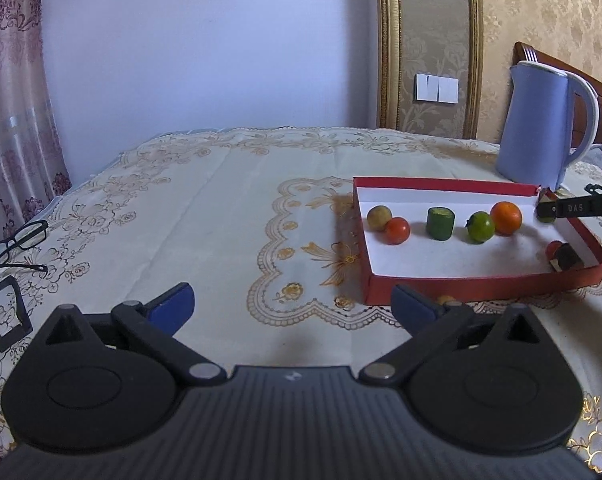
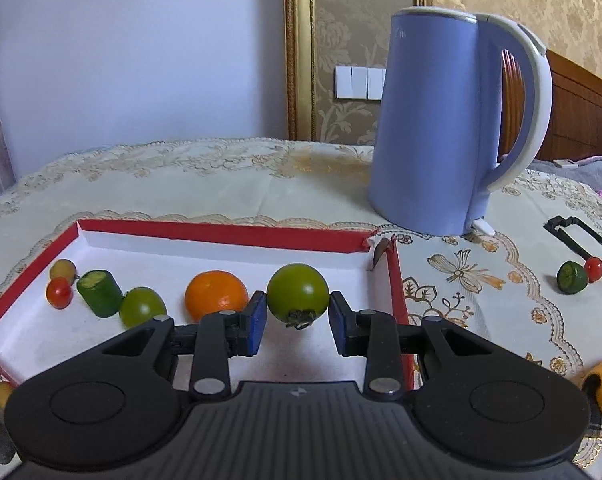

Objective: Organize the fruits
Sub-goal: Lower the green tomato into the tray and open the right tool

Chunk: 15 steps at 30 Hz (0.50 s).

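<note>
Left gripper (image 1: 293, 308) wide open over tablecloth (image 1: 221, 208), red tray (image 1: 481, 286) w/ fruits right.

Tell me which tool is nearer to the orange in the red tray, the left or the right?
Right. The right tool is over the red tray, holding a green tomato just beside the orange. The left tool is open and empty, outside the tray's near corner, farther away.

The left wrist view looks slantwise down across the tablecloth (image 1: 221, 200), the red tray (image 1: 481, 286) off to its right. The right wrist view faces the same tray (image 2: 229, 236) from close above its near edge; both include the kettle (image 2: 429, 128).
</note>
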Tool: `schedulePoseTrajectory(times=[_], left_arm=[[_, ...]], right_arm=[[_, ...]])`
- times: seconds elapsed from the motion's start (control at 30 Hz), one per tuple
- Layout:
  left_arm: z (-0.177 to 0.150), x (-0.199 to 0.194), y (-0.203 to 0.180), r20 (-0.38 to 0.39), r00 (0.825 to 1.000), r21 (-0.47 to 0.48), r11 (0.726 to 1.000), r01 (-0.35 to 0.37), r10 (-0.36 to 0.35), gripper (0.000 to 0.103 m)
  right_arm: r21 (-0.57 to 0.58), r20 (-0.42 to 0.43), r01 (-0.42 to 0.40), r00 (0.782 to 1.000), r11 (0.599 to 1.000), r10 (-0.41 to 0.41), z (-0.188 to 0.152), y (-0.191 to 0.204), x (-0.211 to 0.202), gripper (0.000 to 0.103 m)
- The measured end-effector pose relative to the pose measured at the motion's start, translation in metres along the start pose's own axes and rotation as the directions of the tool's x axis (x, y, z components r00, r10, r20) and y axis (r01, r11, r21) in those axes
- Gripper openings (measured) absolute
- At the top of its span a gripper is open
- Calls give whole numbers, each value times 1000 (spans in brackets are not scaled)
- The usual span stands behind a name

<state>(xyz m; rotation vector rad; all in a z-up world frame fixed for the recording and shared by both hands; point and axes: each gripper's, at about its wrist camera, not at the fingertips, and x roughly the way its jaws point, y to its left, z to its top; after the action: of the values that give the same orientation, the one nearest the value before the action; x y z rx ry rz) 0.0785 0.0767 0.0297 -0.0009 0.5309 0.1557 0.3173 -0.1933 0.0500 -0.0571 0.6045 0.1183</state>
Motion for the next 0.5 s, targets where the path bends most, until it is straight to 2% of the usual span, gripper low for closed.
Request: schedulePoseTrajectory(times=[0.1, 0.2, 0.27, 0.33, 0.5], left_arm=[[1, 0, 0, 6, 1000, -1, 1000, -1, 1, 103], [2, -3, 1, 24, 1000, -7, 1000, -15, 15, 103], [3, -2, 1, 31, 999, -11, 1000, -24, 24, 103], [4, 1, 1, 30, 999, -13, 999, -41, 42, 103], [5, 2, 3, 32, 995, -27, 995, -98, 99, 103]], right_arm=[[-10, 18, 14, 1000, 1000, -13, 1, 1, -8, 48], [-36, 62, 22, 998, 999, -20, -2, 9, -32, 48], [-56, 94, -17, 995, 998, 22, -10, 21, -56, 54], [-75, 124, -65, 989, 995, 74, -22, 35, -80, 71], [-125, 115, -215, 967, 969, 229, -49, 73, -115, 71]])
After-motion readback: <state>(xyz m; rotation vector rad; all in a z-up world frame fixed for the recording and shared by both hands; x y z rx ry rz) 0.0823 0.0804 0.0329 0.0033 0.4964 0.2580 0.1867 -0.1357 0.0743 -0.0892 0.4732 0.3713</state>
